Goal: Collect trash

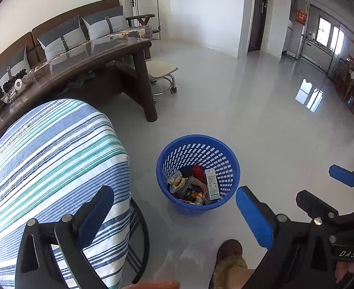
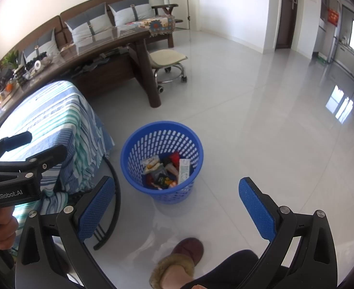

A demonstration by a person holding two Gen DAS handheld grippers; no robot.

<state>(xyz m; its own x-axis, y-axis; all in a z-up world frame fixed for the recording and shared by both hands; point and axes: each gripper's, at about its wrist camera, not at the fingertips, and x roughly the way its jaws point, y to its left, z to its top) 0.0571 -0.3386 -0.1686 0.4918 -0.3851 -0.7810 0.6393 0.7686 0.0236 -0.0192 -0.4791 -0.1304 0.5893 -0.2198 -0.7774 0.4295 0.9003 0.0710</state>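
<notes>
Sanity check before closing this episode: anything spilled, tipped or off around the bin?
Nothing stands out. The blue basket stands upright on the floor with the wrappers and the white carton inside it. Both grippers, left and right, are open and hold nothing.

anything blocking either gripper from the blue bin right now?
Nothing visible. The blue basket stands on open floor with its mouth uncovered, trash already inside. The left gripper and the right gripper are both open and empty above it. The striped-cloth table sits beside it, off the path.
</notes>
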